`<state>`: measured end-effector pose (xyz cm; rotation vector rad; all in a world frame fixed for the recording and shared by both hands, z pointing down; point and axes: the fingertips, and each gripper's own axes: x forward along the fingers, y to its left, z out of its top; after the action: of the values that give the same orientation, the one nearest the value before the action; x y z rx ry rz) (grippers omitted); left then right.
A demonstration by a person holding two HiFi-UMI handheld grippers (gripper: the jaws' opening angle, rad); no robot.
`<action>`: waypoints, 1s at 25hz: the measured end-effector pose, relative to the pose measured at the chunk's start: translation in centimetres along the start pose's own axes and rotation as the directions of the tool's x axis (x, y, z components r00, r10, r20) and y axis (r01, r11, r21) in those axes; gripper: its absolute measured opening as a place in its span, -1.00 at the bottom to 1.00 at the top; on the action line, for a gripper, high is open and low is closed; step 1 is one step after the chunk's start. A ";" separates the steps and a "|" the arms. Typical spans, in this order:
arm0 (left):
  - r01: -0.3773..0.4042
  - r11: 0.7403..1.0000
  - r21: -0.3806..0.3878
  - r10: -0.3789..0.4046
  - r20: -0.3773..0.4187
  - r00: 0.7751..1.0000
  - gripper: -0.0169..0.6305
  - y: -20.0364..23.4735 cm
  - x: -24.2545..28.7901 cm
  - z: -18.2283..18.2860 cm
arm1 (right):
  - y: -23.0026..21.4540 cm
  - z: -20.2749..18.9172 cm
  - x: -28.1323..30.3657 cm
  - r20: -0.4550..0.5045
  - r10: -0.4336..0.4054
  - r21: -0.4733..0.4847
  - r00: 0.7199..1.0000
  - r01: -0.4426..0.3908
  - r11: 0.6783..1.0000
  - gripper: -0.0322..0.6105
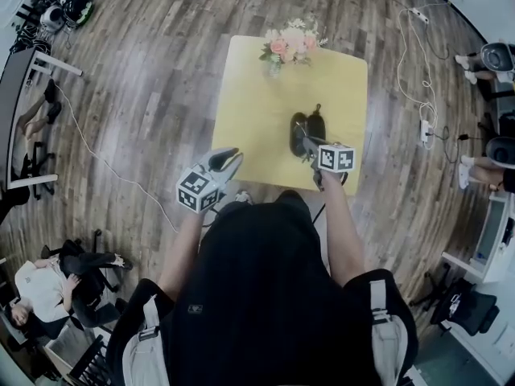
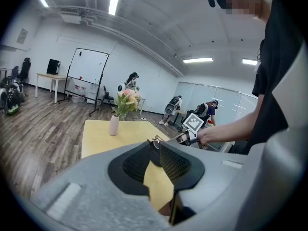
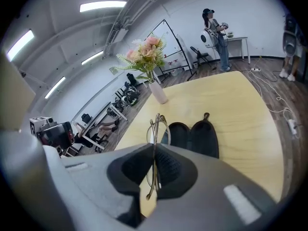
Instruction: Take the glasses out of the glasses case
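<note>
Because the glasses [image 3: 154,133] are caught edge-on, by a thin run of metal frame only, the main risk I see is that they pivot or slide in the grip. A quick swing or a tilt of the right gripper [image 3: 155,150] could let the heavier lens end swing down and drop onto the desk [image 3: 243,107]. Squeezing harder to prevent that could bend the slender frame. The open glasses case [image 3: 202,136] lies flat just beyond and below the lenses (both dark halves face up), so a low sideways move might snag the frame on its rim and drag the case along. Nothing holds the case down.

The right gripper's fingers are pressed together on the glasses, with the frame sandwiched between the ribbed pads and one lens ring standing up above them. The glasses look lifted clear of the case, though their lowest edge is hidden behind the pads.

The left gripper [image 2: 153,147] hangs off the near-left side of the desk, well apart from the case, its fingers meeting at the tips with nothing between them.
</note>
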<state>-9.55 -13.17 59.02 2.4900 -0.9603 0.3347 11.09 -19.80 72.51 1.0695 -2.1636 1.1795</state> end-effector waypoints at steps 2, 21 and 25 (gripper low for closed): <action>-0.008 1.000 0.000 0.008 0.001 1.000 -0.73 0.4 -0.6 -0.6 | 0.4 -0.1 0.2 0.019 -0.003 -0.014 1.000 0.004 1.000 -0.84; -0.028 1.000 -0.013 0.029 0.049 0.998 -0.73 -0.4 -7.7 -3.2 | 9.3 -3.4 -2.3 0.124 0.044 -0.164 0.991 -0.024 0.986 -0.84; -0.029 0.999 -0.019 0.030 0.053 0.998 -0.73 -0.8 -8.6 -4.1 | 11.2 -4.1 -2.8 0.108 0.064 -0.245 0.992 -0.036 0.969 -0.84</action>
<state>-15.56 -5.71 59.06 2.4822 -1.0171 0.2689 3.89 -11.43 67.30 1.0027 -2.3639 0.8631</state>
